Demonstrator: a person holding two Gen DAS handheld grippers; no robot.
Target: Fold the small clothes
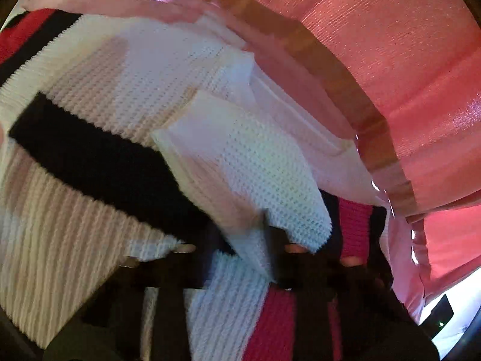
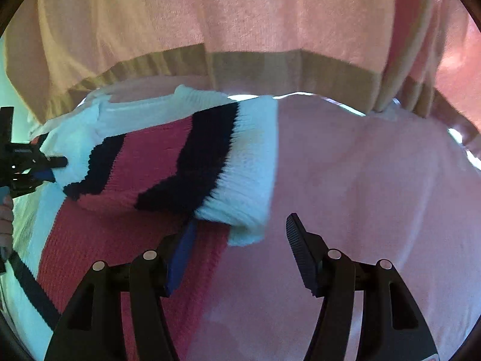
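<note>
A knit sweater (image 2: 156, 162) in white, black and red lies folded on a pink cloth (image 2: 375, 195). My right gripper (image 2: 240, 240) hovers low over it and is open. The sweater's white cuff (image 2: 243, 210) lies just ahead of and between the blue-padded left finger (image 2: 180, 258) and the black right finger (image 2: 300, 249), and neither touches it. At the left edge of the right wrist view, my left gripper (image 2: 52, 164) pinches the sweater's white edge. In the left wrist view the sweater (image 1: 126, 90) fills the frame. The left gripper (image 1: 240, 252) there is dark and blurred, with white knit caught between its fingers.
A person in a pink and tan top (image 2: 270, 15) stands close behind the sweater; its tan hem (image 2: 270, 66) hangs over the far edge. A hand (image 2: 4, 225) shows at the left border. Bare pink cloth stretches to the right of the sweater.
</note>
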